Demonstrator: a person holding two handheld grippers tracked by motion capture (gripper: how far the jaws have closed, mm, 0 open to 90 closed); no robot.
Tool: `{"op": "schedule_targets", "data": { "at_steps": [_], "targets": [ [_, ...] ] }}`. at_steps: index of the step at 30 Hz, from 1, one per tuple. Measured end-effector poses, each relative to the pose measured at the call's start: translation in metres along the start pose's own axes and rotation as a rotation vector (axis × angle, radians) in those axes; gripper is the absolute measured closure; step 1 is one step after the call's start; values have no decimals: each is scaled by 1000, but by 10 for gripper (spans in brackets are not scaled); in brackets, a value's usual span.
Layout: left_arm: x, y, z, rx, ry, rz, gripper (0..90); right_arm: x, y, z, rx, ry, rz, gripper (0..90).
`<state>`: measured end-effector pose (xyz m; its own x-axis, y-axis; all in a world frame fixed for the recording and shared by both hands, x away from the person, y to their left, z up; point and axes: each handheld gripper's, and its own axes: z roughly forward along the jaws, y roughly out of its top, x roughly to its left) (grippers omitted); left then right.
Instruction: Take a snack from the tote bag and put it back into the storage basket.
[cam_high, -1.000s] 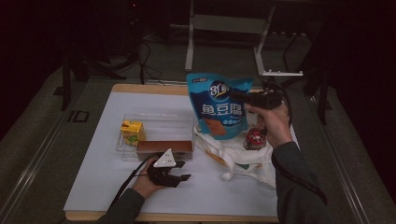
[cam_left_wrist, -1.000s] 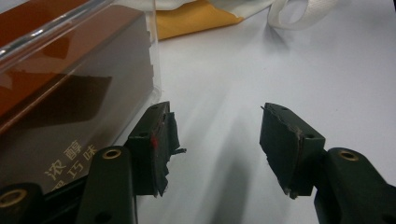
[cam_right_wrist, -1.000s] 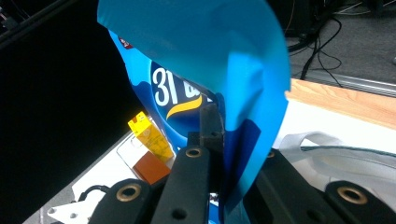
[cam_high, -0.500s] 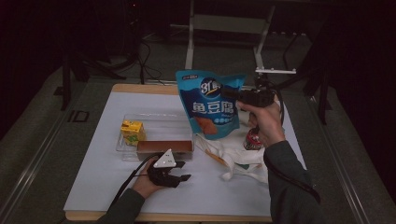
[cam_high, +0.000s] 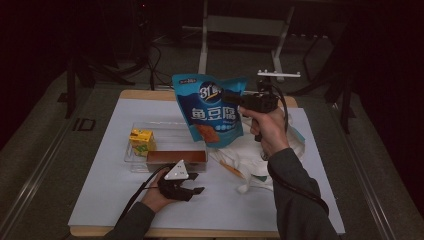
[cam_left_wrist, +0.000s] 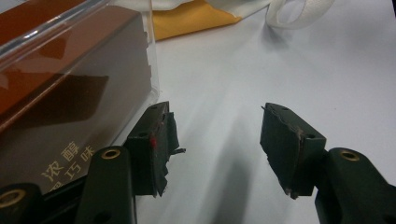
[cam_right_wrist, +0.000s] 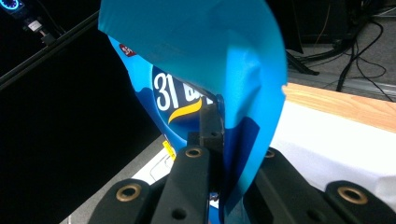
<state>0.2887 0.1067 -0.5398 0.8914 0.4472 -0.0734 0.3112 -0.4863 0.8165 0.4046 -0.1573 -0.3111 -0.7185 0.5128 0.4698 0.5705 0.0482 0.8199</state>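
Observation:
A blue snack bag (cam_high: 212, 107) with a white "31" and an orange picture hangs in the air above the far side of the clear tray (cam_high: 167, 131). My right gripper (cam_high: 234, 99) is shut on the bag's upper right edge. In the right gripper view the blue bag (cam_right_wrist: 196, 56) curls over my right gripper (cam_right_wrist: 219, 135), whose jaws pinch its foil. My left gripper (cam_high: 200, 183) rests on the white table just in front of the tray, open with nothing between its fingers. In the left gripper view it (cam_left_wrist: 215, 140) stands beside the tray's clear wall (cam_left_wrist: 152, 70).
The tray holds a yellow drink carton (cam_high: 141, 140) and a long brown box (cam_high: 175, 157), also seen through the wall (cam_left_wrist: 60, 93). A white cloth bag (cam_high: 250, 152) with an orange patch (cam_left_wrist: 191, 18) lies right of the tray. The wooden table edge (cam_right_wrist: 345, 105) runs at the back.
My right hand has carried the blue bag to the left, from above the cloth bag toward the tray. The left gripper has stayed where it was.

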Motion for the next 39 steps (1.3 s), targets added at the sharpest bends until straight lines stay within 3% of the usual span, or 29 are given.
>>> {"op": "schedule_targets", "data": {
  "at_steps": [39],
  "targets": [
    [0, 0, 0, -1, -6, 1, 427, 19, 4, 61, -17, 22, 36, 897]
  ]
}}
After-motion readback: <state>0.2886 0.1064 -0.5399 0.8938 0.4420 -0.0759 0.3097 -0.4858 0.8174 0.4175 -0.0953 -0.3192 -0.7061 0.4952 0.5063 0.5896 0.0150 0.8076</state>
